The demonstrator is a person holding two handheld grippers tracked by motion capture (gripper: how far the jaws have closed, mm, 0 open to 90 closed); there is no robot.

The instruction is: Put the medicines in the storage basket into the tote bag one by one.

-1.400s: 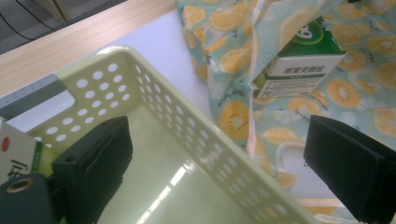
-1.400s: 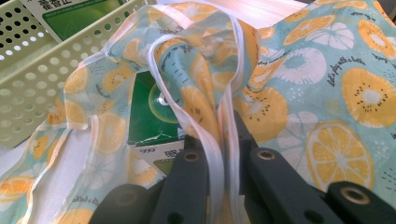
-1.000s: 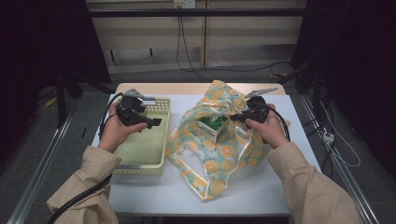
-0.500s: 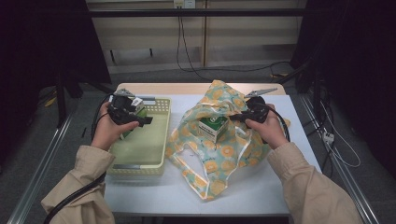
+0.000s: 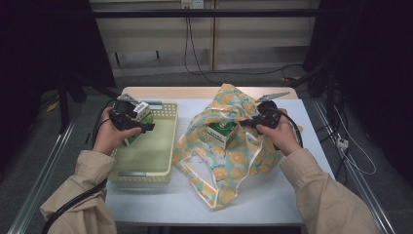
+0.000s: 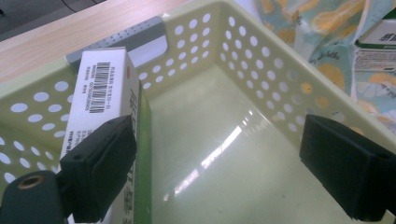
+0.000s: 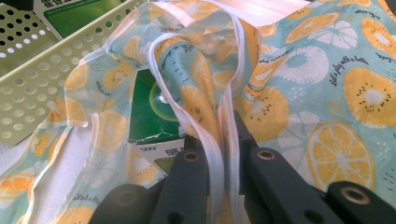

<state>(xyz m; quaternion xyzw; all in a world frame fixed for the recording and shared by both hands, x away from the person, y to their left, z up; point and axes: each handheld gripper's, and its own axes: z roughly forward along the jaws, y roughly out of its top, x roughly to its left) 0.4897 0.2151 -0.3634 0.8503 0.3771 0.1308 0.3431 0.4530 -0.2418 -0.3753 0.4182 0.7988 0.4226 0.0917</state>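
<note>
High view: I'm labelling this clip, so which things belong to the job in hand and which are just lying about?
In the job:
- fruit-print bag, its edge clamped in the right gripper
- box in the bag
- box beside the open left gripper
- basket

Lying about:
- cables on the floor
- table, merely the work surface

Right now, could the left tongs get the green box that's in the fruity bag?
Probably yes. The left tongs are open, over the basket, and the green box sits uncovered in the bag, whose edge the right tongs hold up.
</note>
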